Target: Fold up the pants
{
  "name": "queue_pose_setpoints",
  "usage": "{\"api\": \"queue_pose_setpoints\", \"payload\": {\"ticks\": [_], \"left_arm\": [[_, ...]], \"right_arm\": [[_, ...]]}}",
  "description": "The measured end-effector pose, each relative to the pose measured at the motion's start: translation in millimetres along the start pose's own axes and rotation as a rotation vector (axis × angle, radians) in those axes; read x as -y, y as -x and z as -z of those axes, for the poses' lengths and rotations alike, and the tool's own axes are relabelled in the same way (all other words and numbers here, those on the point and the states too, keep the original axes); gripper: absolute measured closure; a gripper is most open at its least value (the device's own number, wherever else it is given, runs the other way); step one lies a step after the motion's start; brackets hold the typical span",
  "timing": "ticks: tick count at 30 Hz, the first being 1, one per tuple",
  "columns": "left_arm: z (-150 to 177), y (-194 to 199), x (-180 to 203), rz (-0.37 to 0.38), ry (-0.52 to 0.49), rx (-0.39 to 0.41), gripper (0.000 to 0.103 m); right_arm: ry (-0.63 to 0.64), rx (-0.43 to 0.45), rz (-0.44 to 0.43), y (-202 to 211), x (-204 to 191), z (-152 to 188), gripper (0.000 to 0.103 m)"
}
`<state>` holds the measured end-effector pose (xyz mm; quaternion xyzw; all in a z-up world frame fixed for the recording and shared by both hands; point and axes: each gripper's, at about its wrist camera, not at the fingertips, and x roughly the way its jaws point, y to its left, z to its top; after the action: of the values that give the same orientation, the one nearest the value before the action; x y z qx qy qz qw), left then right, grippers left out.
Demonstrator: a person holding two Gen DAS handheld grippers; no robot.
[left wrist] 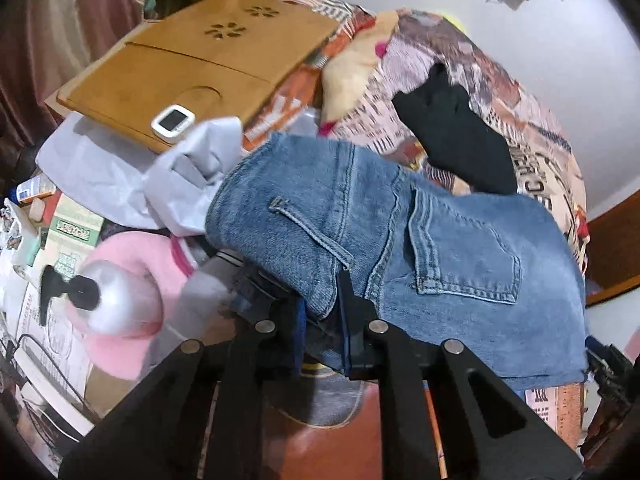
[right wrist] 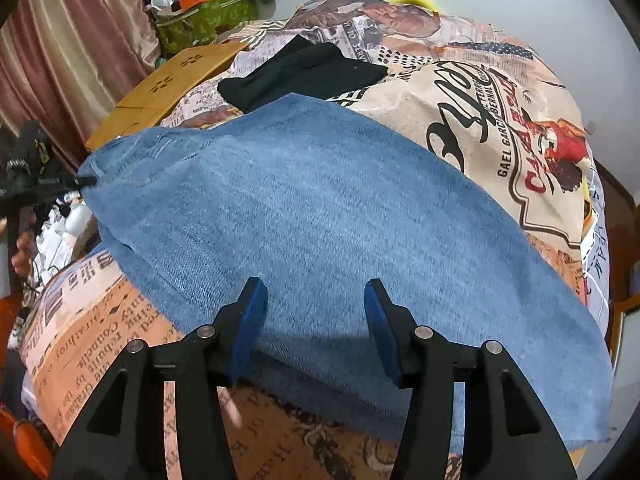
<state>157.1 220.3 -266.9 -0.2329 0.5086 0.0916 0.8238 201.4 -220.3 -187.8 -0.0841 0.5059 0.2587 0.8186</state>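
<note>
Pants (right wrist: 328, 224) lie folded over on the bed (right wrist: 500, 112), denim spread ahead of both claws; left claw (left wrist: 322, 312) is clamped on the waistband edge; right claw (right wrist: 316, 312) hovers agape above the cloth; next, judging by this, it needs a grip for another fold.

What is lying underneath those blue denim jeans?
The blue denim jeans rest on a bedspread printed with newspaper and poster graphics, which shows all around them. Whatever lies directly beneath the denim is covered. Just beyond them sits a black garment.
</note>
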Motion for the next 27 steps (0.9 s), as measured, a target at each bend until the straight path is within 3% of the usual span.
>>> {"api": "queue_pose_setpoints", "payload": {"ticks": [4,7,9,12,17,20,24,27], "left_arm": [[9,-20,-8,0.003,0.005,-0.059,0.087],[24,-44,-10,-0.036,-0.012,-0.115,0.075],[27,-41,-10,-0.078,-0.026,-0.088,0.059],[26,-29,-10,-0.117,-0.07,-0.062,0.047],[25,-7,-4,-0.178,-0.132,-0.021,0.038],[19,9,2,-0.207,-0.141,0.038,0.022],[6,24,19,-0.208,-0.16,0.093,0.016],[-5,29,45,-0.164,-0.207,0.102,0.016]], "right_arm": [[0.004,0.005,-0.005,5,-1,11,0.055],[-0.05,0.011,-0.023,7,5,15,0.052],[-0.082,0.012,-0.033,9,9,20,0.047],[-0.109,-0.005,-0.034,14,13,28,0.038],[-0.118,-0.007,0.048,30,21,45,0.038],[-0.154,0.016,0.098,43,34,52,0.038],[-0.226,0.057,0.162,59,60,61,0.037],[-0.297,0.07,0.223,69,86,71,0.036]]}}
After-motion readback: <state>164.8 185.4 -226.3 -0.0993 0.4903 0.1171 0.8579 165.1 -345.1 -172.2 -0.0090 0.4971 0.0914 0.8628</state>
